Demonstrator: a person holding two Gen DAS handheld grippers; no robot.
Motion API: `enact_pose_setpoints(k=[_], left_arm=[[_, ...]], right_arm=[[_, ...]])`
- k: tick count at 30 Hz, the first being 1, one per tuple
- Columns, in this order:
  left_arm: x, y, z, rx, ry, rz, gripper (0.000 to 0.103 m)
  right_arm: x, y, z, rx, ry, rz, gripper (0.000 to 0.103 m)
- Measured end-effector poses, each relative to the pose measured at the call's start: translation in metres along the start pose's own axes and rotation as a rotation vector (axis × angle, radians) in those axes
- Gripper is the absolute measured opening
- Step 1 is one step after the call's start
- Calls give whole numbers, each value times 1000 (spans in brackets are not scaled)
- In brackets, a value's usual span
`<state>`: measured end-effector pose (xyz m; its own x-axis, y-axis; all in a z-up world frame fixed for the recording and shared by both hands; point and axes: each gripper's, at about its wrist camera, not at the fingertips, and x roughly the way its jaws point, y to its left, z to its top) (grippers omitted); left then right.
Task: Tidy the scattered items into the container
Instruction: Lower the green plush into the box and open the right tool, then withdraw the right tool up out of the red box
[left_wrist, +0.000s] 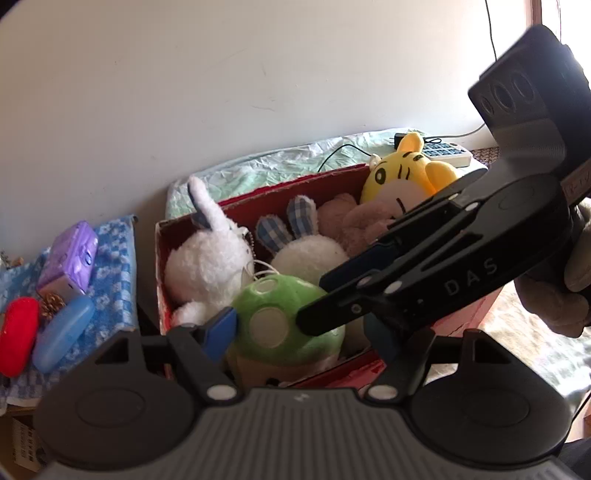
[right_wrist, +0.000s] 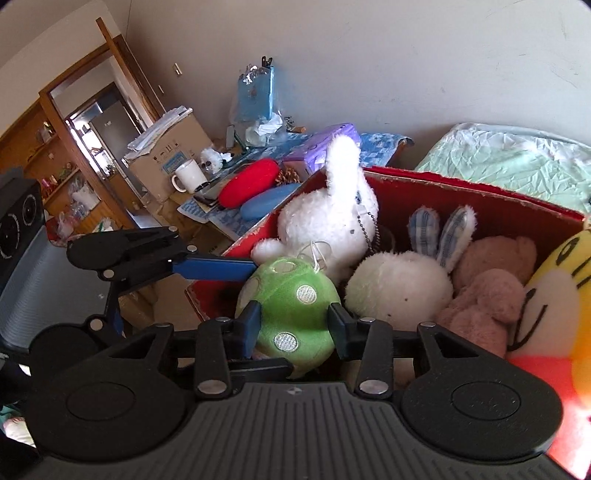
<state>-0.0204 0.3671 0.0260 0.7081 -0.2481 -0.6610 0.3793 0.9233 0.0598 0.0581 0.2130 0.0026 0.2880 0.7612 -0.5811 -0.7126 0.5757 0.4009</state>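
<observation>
Hard to see: my right gripper (right_wrist: 293, 325) body hides the green mushroom plush's (right_wrist: 291, 306) stem, and in the left wrist view that same gripper crosses the box, covering part of the pink plush (left_wrist: 351, 221) & the yellow tiger plush (left_wrist: 402, 173). The tiger is cut off at the frame edge in the right wrist view. Print on the brown carton (right_wrist: 166, 158) is too small to read.

Container: red cardboard box (right_wrist: 461, 192), already packed w/ a white long-eared plush (right_wrist: 332, 218), a white bunny w/ checked ears (right_wrist: 402, 284), the pink plush, the tiger, and the mushroom at the near corner.

Right jaws: pads pressed on both sides of the mushroom cap, gripping it, in the box. Left gripper (left_wrist: 303, 332): jaws apart, nothing pinched; one blue pad sits just beside the mushroom, other pad mostly hidden behind the right gripper.

Beside the box, on a blue checked cloth (left_wrist: 110, 258): purple packet (left_wrist: 70, 258), red pouch (left_wrist: 18, 336), blue case (left_wrist: 62, 336).

Writing: "DAS" on the right gripper's arm, rest cut off.
</observation>
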Motion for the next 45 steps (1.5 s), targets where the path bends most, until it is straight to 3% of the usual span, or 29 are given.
enact_pose_setpoints(k=[6, 10, 17, 21, 24, 27, 32, 36, 42, 45], left_arm=[[1, 16, 3, -36, 36, -38, 72], [-1, 24, 8, -95, 25, -64, 70], [14, 20, 11, -101, 61, -49, 72], [7, 25, 15, -123, 34, -18, 70], [1, 30, 18, -152, 23, 32, 78], [-3, 30, 20, -195, 19, 81, 79], [-8, 27, 21, -247, 6, 135, 84], [-13, 26, 24, -300, -16, 159, 100], [-15, 13, 36, -286, 55, 274, 102], [-15, 9, 40, -307, 91, 336, 102]], right_arm=[[-5, -12, -2, 141, -42, 51, 46], [-10, -10, -4, 216, -76, 10, 44], [-10, -9, -7, 323, -125, -9, 45], [-25, -15, -9, 383, -180, -84, 45], [-34, -11, -10, 375, -177, -192, 44], [-43, -4, -12, 359, -171, -305, 44], [-57, 7, -20, 326, -174, -400, 44], [-63, 11, -25, 329, -150, -461, 46], [-69, 29, -21, 309, -121, -519, 59], [-75, 41, -20, 283, -123, -535, 75]])
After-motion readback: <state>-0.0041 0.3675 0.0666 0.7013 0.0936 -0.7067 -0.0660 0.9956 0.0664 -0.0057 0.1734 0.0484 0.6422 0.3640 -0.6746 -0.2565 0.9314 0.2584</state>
